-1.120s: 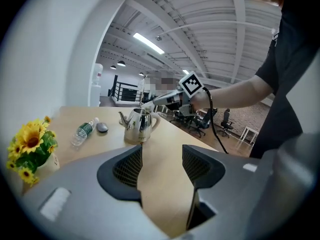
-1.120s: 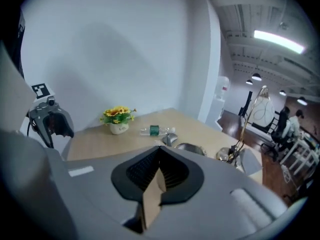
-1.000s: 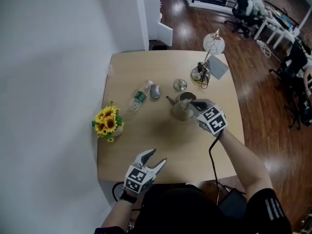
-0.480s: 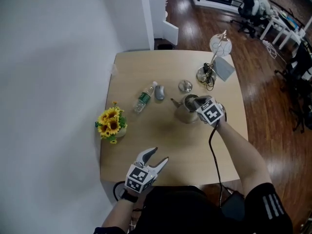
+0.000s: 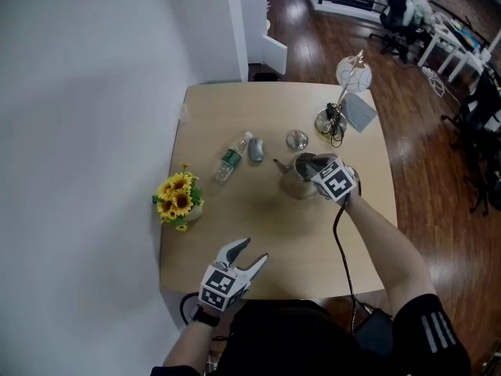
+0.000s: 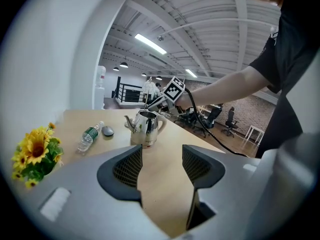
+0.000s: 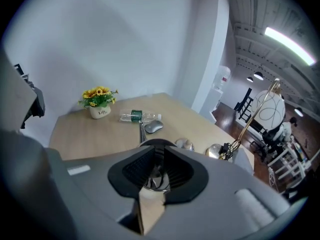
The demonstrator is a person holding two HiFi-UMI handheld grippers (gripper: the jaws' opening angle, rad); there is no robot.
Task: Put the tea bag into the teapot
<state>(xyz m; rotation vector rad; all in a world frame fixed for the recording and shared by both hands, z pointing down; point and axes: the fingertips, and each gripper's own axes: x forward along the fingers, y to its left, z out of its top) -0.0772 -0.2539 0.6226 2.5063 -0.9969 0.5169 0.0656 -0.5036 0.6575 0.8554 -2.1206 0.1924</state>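
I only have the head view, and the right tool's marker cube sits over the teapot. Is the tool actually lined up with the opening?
Observer: Yes. In the right gripper view the right tool has its jaws drawn close together, directly above the teapot's dark round mouth.
Operator: Is it holding the bag?
Observer: It seems so. The left gripper view shows the tea bag string running from the tool's tips down to the mouth. The bag itself is out of sight.
Operator: And the left tool?
Observer: Its own view shows the left tool with jaws wide apart and only bare table between them.
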